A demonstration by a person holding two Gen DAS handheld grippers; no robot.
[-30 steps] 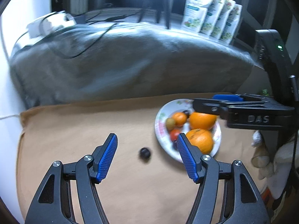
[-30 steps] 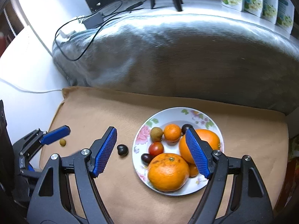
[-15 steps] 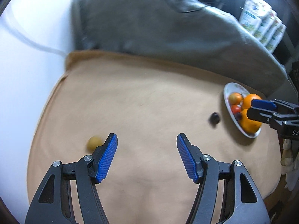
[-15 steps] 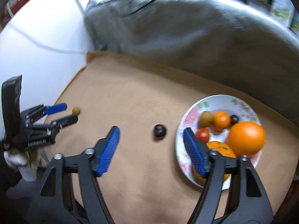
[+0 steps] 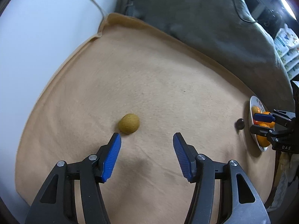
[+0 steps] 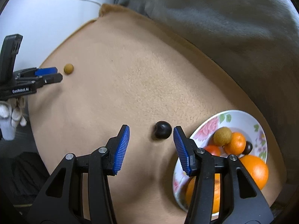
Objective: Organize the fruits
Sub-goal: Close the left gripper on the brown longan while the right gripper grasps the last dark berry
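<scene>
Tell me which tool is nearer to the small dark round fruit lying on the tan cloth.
Right. The right tool hangs just short of the small dark round fruit, its jaws closing and not yet touching it. The left tool is far across the tan cloth, beside the small yellow-brown fruit.

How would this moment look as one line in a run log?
left gripper: jaws closing, near small tan round fruit | right gripper: jaws closing, near small dark round fruit, neither held

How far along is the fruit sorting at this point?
Done: several fruits, oranges among them, sit on the floral plate. In hand: nothing gripped; the left gripper closes near the tan fruit, the right gripper closes beside the dark fruit. Left: both loose fruits lie on the cloth.
</scene>
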